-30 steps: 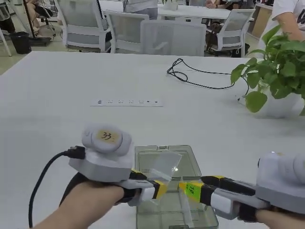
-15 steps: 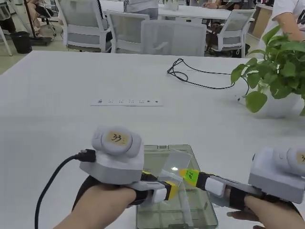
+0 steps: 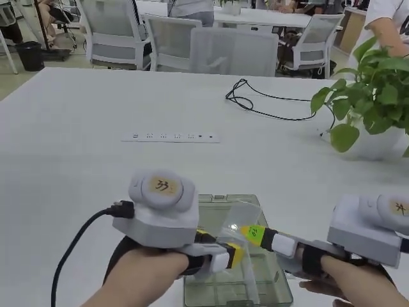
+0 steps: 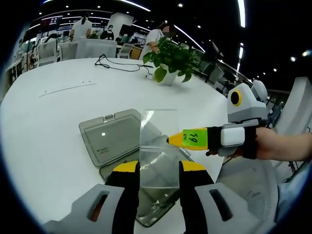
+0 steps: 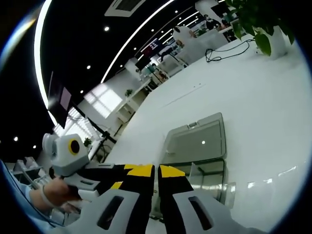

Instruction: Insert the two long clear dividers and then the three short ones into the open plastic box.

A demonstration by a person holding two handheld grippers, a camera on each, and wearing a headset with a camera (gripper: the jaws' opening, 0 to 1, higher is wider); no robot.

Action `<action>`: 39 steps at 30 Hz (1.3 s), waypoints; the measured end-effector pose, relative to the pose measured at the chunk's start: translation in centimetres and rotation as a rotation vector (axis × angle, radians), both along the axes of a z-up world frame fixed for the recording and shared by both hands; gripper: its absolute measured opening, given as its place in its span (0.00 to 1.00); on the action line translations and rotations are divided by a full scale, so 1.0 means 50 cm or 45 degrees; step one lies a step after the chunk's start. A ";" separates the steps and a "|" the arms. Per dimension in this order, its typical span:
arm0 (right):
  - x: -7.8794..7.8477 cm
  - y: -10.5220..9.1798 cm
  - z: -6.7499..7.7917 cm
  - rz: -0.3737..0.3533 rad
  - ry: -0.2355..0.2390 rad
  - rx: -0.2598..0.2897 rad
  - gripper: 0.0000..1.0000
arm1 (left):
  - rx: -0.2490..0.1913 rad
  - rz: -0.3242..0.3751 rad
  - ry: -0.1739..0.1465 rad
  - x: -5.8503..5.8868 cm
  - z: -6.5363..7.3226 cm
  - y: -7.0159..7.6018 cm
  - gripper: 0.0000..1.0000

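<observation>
Divider of clear plastic [image 4: 158,131] pinched in left gripper [image 4: 158,168] over open grey-tinted plastic box [image 3: 268,281] at white table's [image 3: 96,160] near edge; right gripper [image 5: 156,170] jaws nearly together, tip at divider

We see bright, even light on the matte white tabletop [image 3: 77,128], with soft shadows; long ceiling lamp strips [image 4: 241,12] curve in the warped gripper views.
</observation>
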State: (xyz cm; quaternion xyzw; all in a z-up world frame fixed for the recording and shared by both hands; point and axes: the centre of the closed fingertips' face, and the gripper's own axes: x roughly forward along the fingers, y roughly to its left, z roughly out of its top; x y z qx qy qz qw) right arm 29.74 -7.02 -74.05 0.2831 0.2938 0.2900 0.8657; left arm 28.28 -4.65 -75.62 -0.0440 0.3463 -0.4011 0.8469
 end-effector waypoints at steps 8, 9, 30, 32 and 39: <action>-0.006 0.011 0.002 0.028 0.034 -0.006 0.03 | -0.001 0.005 0.010 -0.004 -0.006 0.002 0.30; -0.006 0.011 0.001 0.032 0.034 -0.017 0.03 | -0.002 0.006 0.011 -0.004 -0.006 0.002 0.30; -0.009 0.001 -0.005 0.060 0.112 -0.058 0.02 | -0.013 -0.015 -0.076 -0.006 -0.009 0.025 0.65; -0.008 0.002 -0.006 0.064 0.115 -0.066 0.02 | -0.005 -0.032 -0.109 -0.008 -0.009 0.029 0.72; -0.002 0.003 -0.002 0.071 0.125 -0.083 0.02 | 0.103 -0.068 -0.200 -0.019 -0.024 0.062 1.00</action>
